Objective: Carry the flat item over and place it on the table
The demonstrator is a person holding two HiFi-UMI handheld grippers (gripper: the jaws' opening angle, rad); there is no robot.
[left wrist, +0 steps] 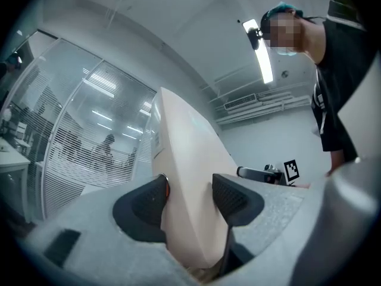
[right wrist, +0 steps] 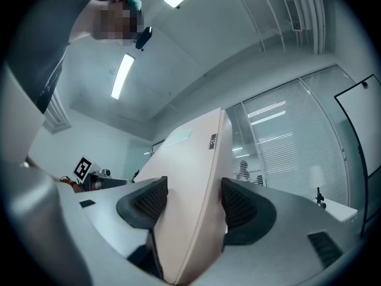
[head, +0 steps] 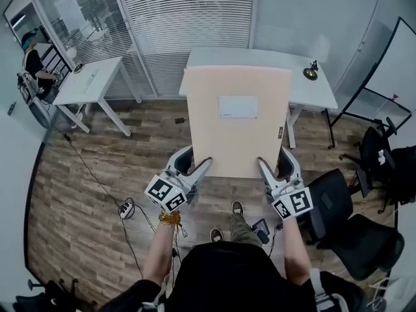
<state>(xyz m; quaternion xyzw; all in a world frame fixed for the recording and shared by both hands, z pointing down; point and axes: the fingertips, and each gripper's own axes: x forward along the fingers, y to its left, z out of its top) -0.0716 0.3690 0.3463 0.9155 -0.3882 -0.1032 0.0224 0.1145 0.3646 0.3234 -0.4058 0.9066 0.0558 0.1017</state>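
Between the two grippers, held up off the ground, hangs the pale peach flat rectangular board (head: 237, 122) with a white label on its top face. Its long axis runs straight away from the person. The left gripper (head: 200, 169) has its near-left corner and the right gripper (head: 265, 171) its near-right corner, so neither hand is nearer. Both gripper views show wide-set jaws with their dark ribbed pads pressed on the board's thick edge (left wrist: 184, 177) (right wrist: 193, 159). The long white table (head: 312, 93) lies straight ahead past the far edge, so the coming move is probably forward and then down. A small dark ornament (head: 311, 72) stands at the table's right end, apart from the board. Below is wood-plank floor (head: 84, 194), with black office chairs (head: 338, 220) at right, a second white desk (head: 88, 83) at left and glass walls with blinds (head: 188, 12) behind.
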